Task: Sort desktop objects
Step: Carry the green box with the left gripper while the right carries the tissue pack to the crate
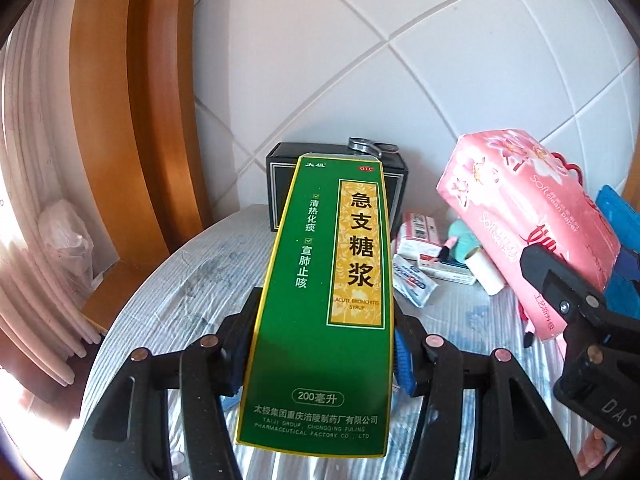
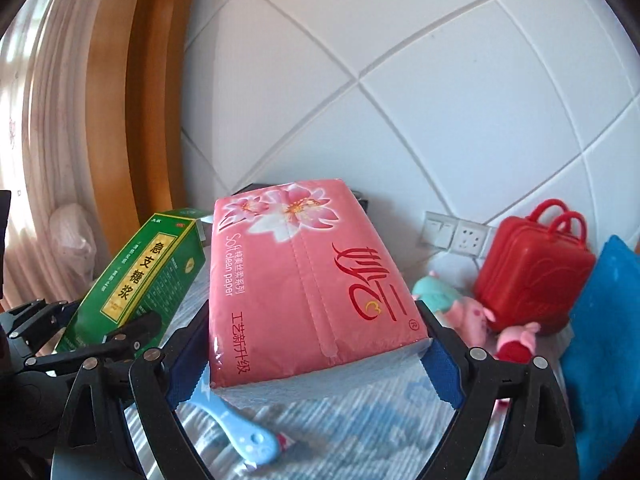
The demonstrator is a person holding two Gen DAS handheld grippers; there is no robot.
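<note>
**A:** ok so what's each gripper carrying right now?

**B:** Left gripper [image 1: 320, 360] is clamping its blue pads on one tall green cardboard medicine box with a yellow label [image 1: 324, 300], holding it up above the tabletop [image 1: 192, 280] with its striped blue-white cloth. Right gripper [image 2: 316, 364] is gripping one pink plastic-wrapped pack of tissue paper with a flower print [image 2: 296, 280], jaws spread wide around it, also lifted off the cloth.

**A:** and what's sitting on the tabletop, counted?

**B:** Going by both views: one black rectangular box [image 1: 280, 184] standing against the wall, one white toothpaste tube [image 1: 412, 280], one white cardboard roll [image 1: 484, 270], one red plastic mini suitcase with two handles [image 2: 536, 272], one light-blue plastic brush [image 2: 240, 432], one blue cloth [image 2: 604, 340]. Two small plush toys too, I think: a teal-and-pink one [image 2: 440, 300] and a pink-and-red one [image 2: 516, 344].
</note>
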